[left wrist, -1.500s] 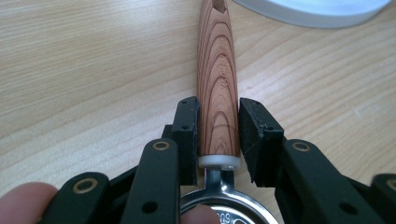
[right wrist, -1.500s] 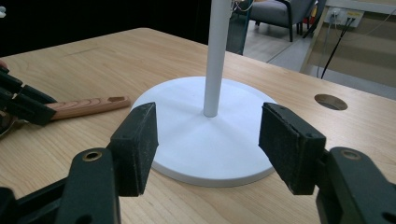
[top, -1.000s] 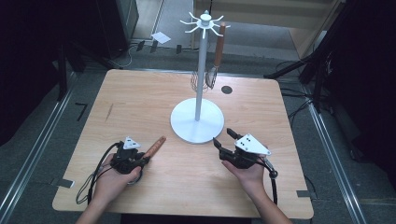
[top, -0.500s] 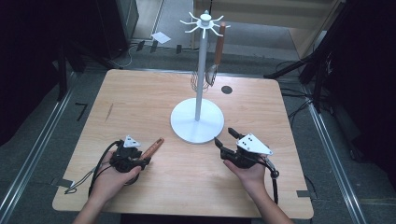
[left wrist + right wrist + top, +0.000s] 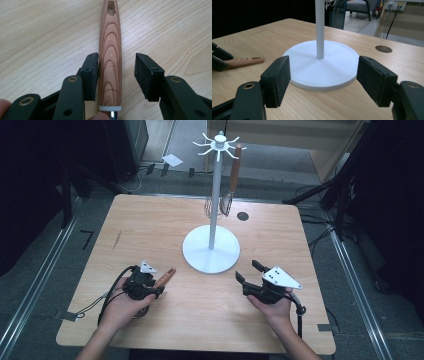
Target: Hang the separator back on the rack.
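Wooden handle (image 5: 110,50) lies flat on the surface (image 5: 165,230), front left part, just left of the stand's white base (image 5: 210,252). Hanging hole at its far end, white collar and a bit of metal at the near end, right by my fingertip at the bottom edge of the left gripper view.

Left tongs (image 5: 159,285) straddle the handle. One pad (image 5: 91,75) sits against the wood on its left side, the other stands clear with a gap on the right, so no pinch. Jaws have just been easing back in slightly after springing apart, handle between them.

Right tongs (image 5: 248,272) are spread wide, nothing between them, jaws have just been opening further. They sit low over the surface front right, pointed at the base, its rim just beyond the pads in the right gripper view.

White pole rises from the base centre to a hook crown (image 5: 219,142). A whisk (image 5: 226,195) with a wooden grip hangs from one hook beside the pole.

Round hole (image 5: 243,216) in the surface behind the base.
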